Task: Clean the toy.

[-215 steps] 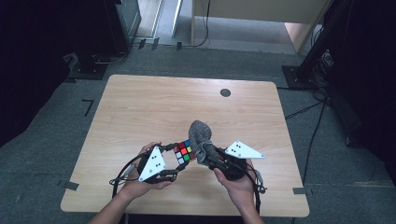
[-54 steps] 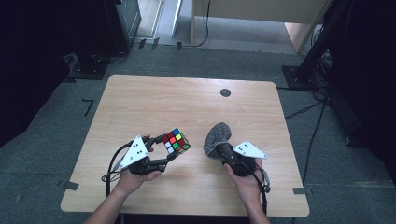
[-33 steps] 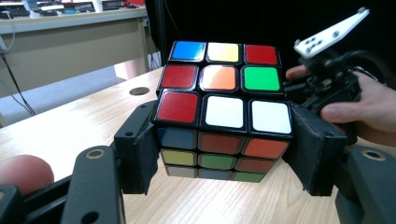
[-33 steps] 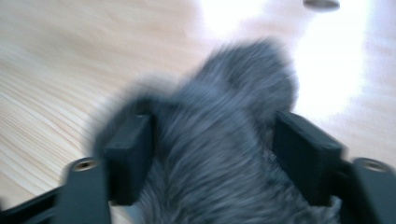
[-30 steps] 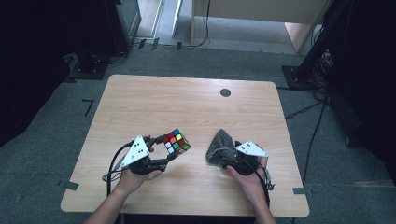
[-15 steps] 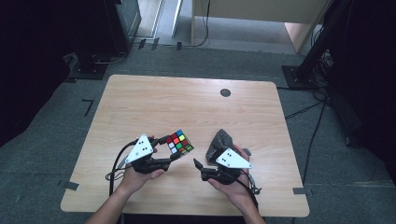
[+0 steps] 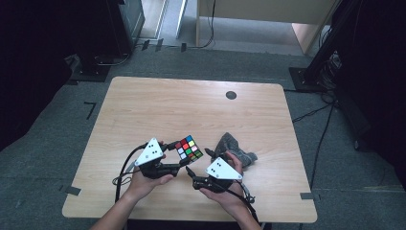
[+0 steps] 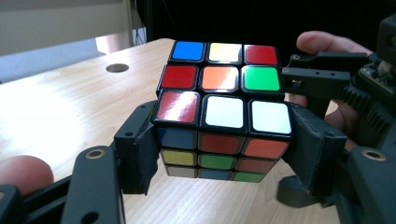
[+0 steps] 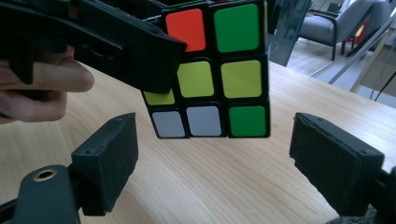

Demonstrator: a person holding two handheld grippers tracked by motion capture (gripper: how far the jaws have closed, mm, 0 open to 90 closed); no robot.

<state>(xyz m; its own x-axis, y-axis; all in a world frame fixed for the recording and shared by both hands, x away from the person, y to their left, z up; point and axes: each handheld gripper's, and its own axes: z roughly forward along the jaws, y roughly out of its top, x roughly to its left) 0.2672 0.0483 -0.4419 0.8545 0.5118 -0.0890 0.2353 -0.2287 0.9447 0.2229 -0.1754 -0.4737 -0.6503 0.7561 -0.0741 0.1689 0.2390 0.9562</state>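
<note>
My left gripper (image 7: 184, 159) is shut on a scrambled Rubik's cube (image 7: 189, 148) and holds it a little above the wooden table (image 7: 158, 105). In the left gripper view the two black jaws press on the cube's (image 8: 223, 112) lower sides. My right gripper (image 7: 198, 164) points left at the cube from close by. Its jaws stand open in the right gripper view, with the cube (image 9: 215, 70) just ahead of them and untouched. A crumpled grey cloth (image 7: 238, 152) lies on the table behind the right hand.
A small dark round hole (image 7: 231, 95) sits near the table's far edge. Cables trail from both grippers over the near edge. Black stands and a cabinet surround the table on the grey floor.
My right gripper has swung left, away from the grey cloth and towards the cube; the cloth now lies on the table. The left gripper with the cube has kept still.
</note>
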